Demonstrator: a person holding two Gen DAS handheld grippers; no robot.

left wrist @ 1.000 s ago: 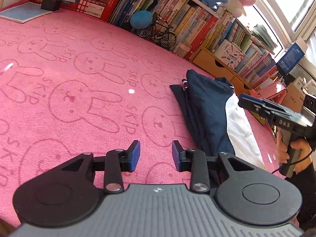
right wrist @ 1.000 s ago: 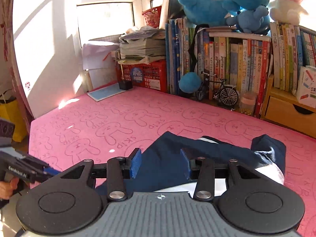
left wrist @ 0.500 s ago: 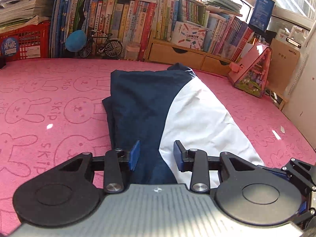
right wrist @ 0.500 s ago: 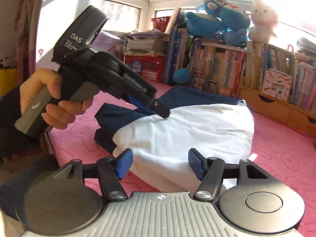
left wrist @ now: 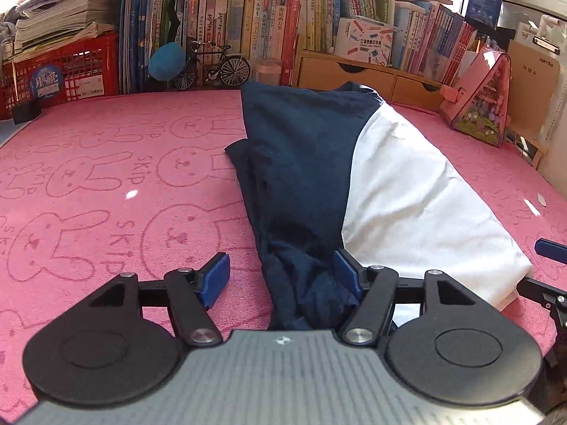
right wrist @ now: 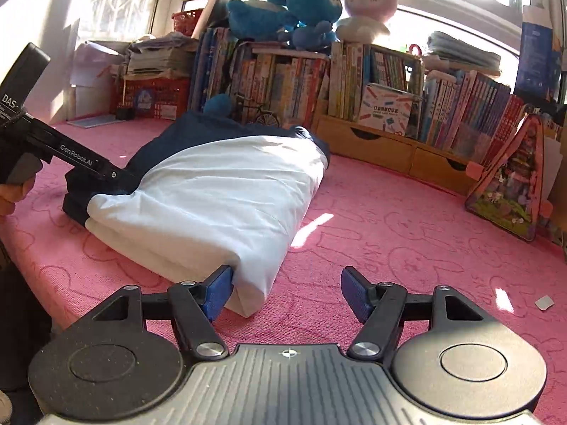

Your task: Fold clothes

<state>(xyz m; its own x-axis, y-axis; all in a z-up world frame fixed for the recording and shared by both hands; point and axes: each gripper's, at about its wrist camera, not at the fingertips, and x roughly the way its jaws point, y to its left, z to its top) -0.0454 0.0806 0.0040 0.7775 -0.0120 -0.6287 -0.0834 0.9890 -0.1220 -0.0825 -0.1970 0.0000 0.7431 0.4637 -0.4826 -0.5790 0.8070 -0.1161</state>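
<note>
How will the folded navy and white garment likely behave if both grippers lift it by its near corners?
The garment would probably sag between the left gripper and right gripper, since its cloth already creases. Its stacked layers may slip apart. It looks light.

The folded garment [left wrist: 354, 177] lies on the mat [left wrist: 106, 177], stretching away ahead of both grippers, and the left gripper [left wrist: 281, 274] sits at its near left corner with cloth between the spread fingers. The right gripper [right wrist: 287, 288] sits at the near right corner, cloth touching its left finger [right wrist: 218, 288]. Beyond the garment, books [right wrist: 283, 81] line the far edge, a model bicycle [left wrist: 212, 67] before them.
</note>
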